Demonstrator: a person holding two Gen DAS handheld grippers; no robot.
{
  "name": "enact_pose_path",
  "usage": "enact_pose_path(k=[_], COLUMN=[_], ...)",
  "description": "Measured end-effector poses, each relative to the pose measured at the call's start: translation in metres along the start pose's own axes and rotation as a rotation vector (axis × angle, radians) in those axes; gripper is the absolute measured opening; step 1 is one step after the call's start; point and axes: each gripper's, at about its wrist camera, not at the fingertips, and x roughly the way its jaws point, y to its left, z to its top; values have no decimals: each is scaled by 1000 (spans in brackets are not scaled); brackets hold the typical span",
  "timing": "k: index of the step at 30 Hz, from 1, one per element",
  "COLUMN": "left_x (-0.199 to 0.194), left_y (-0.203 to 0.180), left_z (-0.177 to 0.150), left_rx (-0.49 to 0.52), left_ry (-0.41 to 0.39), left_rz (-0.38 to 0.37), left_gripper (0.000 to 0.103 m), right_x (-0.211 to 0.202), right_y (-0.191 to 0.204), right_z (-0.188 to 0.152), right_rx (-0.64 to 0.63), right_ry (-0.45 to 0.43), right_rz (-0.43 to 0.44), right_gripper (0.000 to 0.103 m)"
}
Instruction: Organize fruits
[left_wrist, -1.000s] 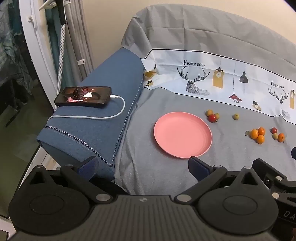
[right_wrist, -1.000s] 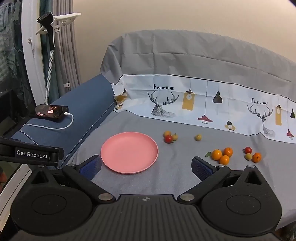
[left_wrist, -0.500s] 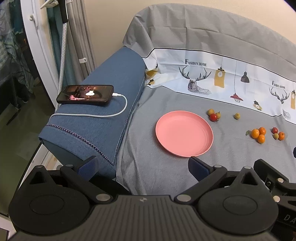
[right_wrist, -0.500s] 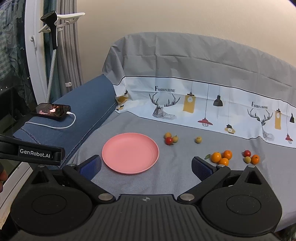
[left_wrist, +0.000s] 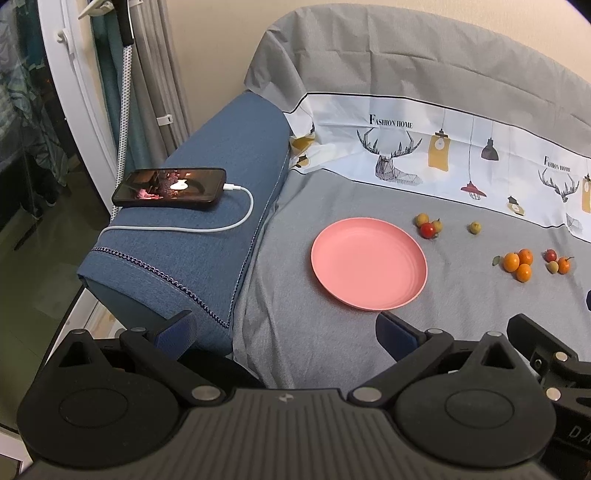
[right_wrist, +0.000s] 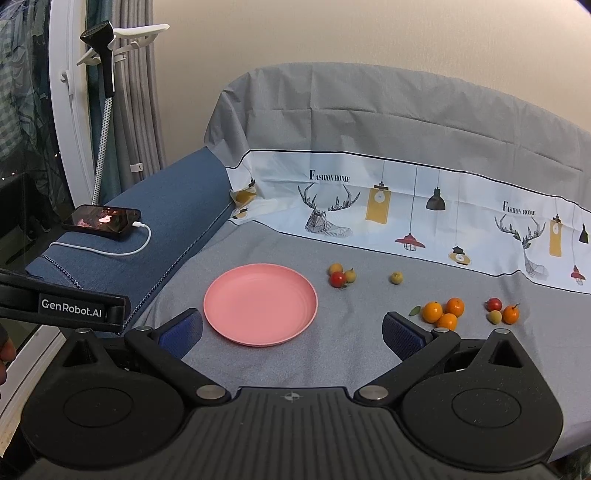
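An empty pink plate (left_wrist: 369, 263) (right_wrist: 260, 304) lies on the grey sofa cover. Right of it sit small fruits: a red one with two yellow ones (left_wrist: 428, 225) (right_wrist: 341, 276), a lone yellow one (left_wrist: 475, 227) (right_wrist: 396, 277), three orange ones (left_wrist: 518, 263) (right_wrist: 443, 311), and a red, a pale and an orange one (left_wrist: 557, 260) (right_wrist: 500, 311). My left gripper (left_wrist: 286, 328) is open and empty, hovering before the plate's near-left side. My right gripper (right_wrist: 291, 330) is open and empty, near the plate's front edge.
A lit phone (left_wrist: 170, 188) (right_wrist: 102, 220) with a white cable (left_wrist: 207, 229) rests on the blue armrest (left_wrist: 192, 229). A garment steamer stand (right_wrist: 105, 92) and curtains stand far left. The other gripper's body (right_wrist: 62, 308) crosses the right wrist view's left edge.
Both cameras have drifted slightly; the plate and fruits sit a little higher in the right wrist view. Neither gripper's fingers have moved, and no fruit has shifted.
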Motion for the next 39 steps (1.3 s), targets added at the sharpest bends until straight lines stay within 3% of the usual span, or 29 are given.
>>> enact_pose_path(k=[3,4,12,19,28,36,39], left_x=[0,1,5,10,21,49,70], left_y=[0,-1,-5,-13,-38,-107,-136], left_z=[-1,-1,-1,-2,6,22,29], left_rx=[2,2,18,38,90,147,148], left_ry=[3,5,21,48,84,115,169], left_rz=[2,3,7,15,21,-116,-190], left_gripper=[103,103,103,103,103,103,103], right_x=[1,5,8,13,19,11,18], right_y=[1,3,-2,-11,-41,-125,-163], right_z=[0,2,2,-2,-9,-16,-24], right_rx=[-1,0,31,58,127,329,395], right_ry=[13,58,91,76,90,53,45], right_rz=[-5,-33,-26,-6,-105,-244,-307], right_gripper=[103,103,103,103,103,103,103])
